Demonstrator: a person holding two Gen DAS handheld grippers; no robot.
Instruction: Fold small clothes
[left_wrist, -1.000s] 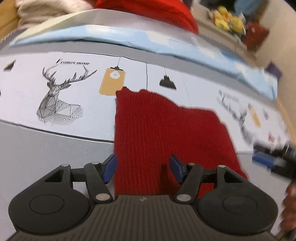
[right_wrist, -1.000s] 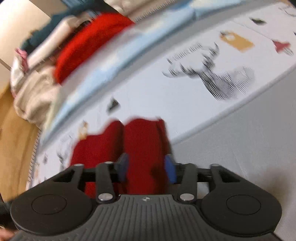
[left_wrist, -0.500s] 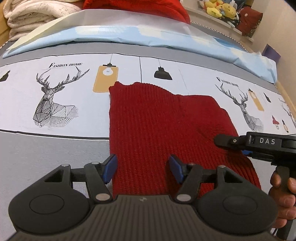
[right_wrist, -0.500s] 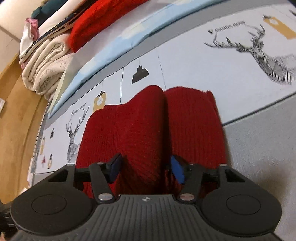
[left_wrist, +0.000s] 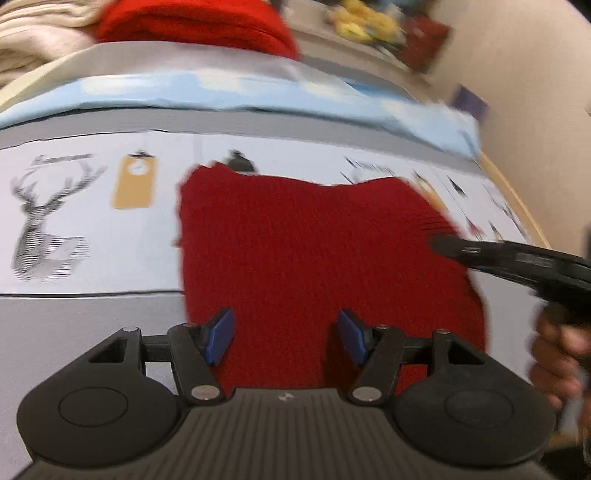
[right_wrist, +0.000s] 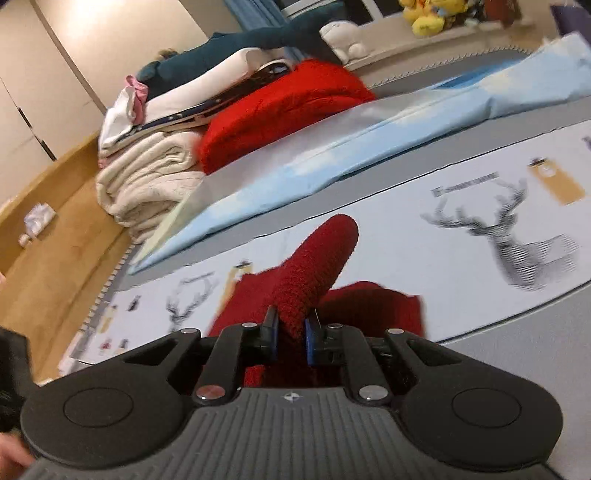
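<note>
A dark red knit garment (left_wrist: 314, 254) lies flat on the printed bed sheet (left_wrist: 92, 206). My left gripper (left_wrist: 282, 338) is open, just above the garment's near edge, holding nothing. My right gripper (right_wrist: 290, 336) is shut on a raised fold of the red garment (right_wrist: 314, 266), which stands up from the rest of the cloth. In the left wrist view the right gripper (left_wrist: 443, 246) comes in from the right at the garment's right edge.
A folded pile of cream blankets (right_wrist: 147, 184), a bright red blanket (right_wrist: 280, 110) and other clothes sits at the head of the bed. A light blue sheet (right_wrist: 369, 147) lies folded behind the garment. Plush toys (right_wrist: 432, 14) stand on a shelf. A wooden floor (right_wrist: 55, 240) lies at the left.
My right gripper has shut on the garment's right edge and lifted a fold of it. My left gripper stays open over the near edge.
</note>
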